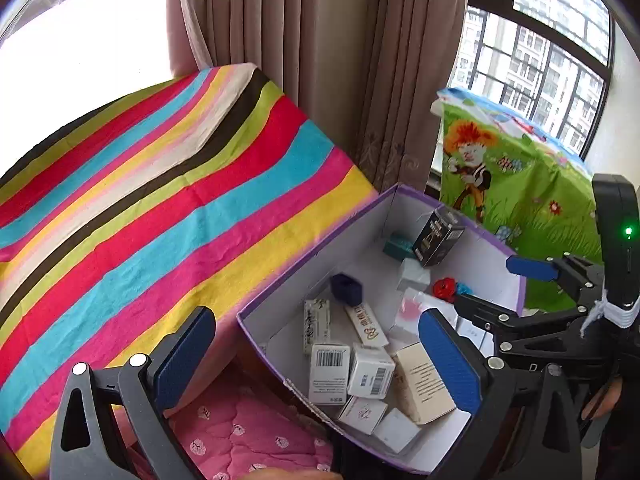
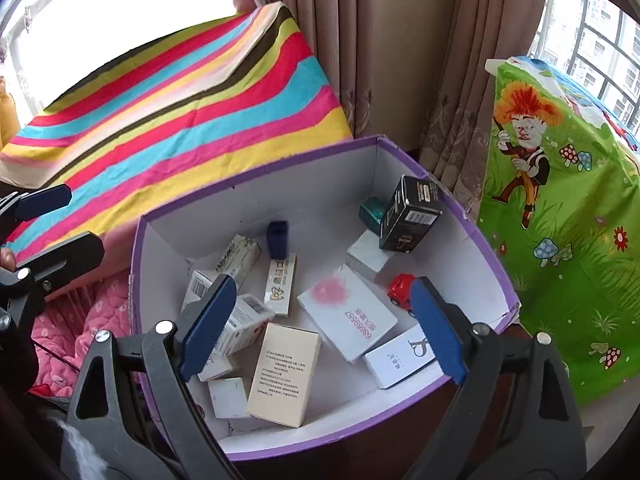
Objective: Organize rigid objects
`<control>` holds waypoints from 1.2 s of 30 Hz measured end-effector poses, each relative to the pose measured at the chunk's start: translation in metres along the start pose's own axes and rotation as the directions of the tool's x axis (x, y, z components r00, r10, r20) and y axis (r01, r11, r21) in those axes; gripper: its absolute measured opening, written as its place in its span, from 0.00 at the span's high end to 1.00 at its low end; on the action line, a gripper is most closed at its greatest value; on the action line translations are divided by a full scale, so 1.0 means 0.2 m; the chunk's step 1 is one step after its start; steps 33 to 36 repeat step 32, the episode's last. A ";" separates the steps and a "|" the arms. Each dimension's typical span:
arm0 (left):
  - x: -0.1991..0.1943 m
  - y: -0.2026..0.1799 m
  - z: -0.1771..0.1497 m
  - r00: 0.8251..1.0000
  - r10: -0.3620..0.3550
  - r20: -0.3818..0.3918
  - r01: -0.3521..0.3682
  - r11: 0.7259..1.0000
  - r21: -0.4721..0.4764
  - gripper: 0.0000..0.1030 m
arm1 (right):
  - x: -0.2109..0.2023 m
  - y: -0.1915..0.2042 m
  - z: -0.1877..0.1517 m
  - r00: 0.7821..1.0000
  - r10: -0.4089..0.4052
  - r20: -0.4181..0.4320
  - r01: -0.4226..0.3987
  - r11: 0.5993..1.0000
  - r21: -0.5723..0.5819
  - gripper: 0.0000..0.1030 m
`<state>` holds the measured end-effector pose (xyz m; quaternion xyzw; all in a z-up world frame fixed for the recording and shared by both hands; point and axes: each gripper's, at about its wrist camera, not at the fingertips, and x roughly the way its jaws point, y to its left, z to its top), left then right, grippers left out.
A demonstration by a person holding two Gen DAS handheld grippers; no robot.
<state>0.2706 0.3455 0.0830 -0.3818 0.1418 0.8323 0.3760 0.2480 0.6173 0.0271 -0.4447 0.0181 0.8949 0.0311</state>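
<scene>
A purple-edged cardboard box with white inner walls holds several small boxes: a cream box, a white box with a pink blotch, a black box, a dark blue block and a red toy car. My right gripper is open and empty above the box's near side. My left gripper is open and empty over the box's left end. The right gripper also shows in the left wrist view, and the left gripper in the right wrist view.
A striped cloth covers the surface left of and behind the box. A green cartoon-print cloth hangs to the right. A pink quilt lies below left. Curtains and windows stand behind.
</scene>
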 end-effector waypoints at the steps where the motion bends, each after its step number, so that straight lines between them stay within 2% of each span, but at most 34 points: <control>1: 0.01 -0.01 0.00 1.000 0.006 -0.004 -0.006 1.000 0.007 0.00 | 0.01 0.00 0.00 1.000 -0.001 -0.006 0.001 1.000 -0.005 0.12; 18: 0.04 -0.05 -0.04 0.999 0.027 -0.038 -0.025 0.998 0.052 0.00 | 0.06 0.02 -0.04 0.998 -0.005 -0.061 0.005 1.000 0.001 0.12; 29: 0.06 -0.03 -0.05 0.998 0.013 -0.057 -0.011 0.999 0.042 0.00 | 0.08 0.02 -0.05 0.997 -0.002 -0.072 0.002 1.000 -0.003 0.12; 36: 0.07 -0.01 -0.05 0.997 0.031 -0.064 -0.030 0.999 0.030 0.00 | 0.07 0.02 -0.05 0.997 -0.003 -0.073 0.003 1.000 -0.001 0.12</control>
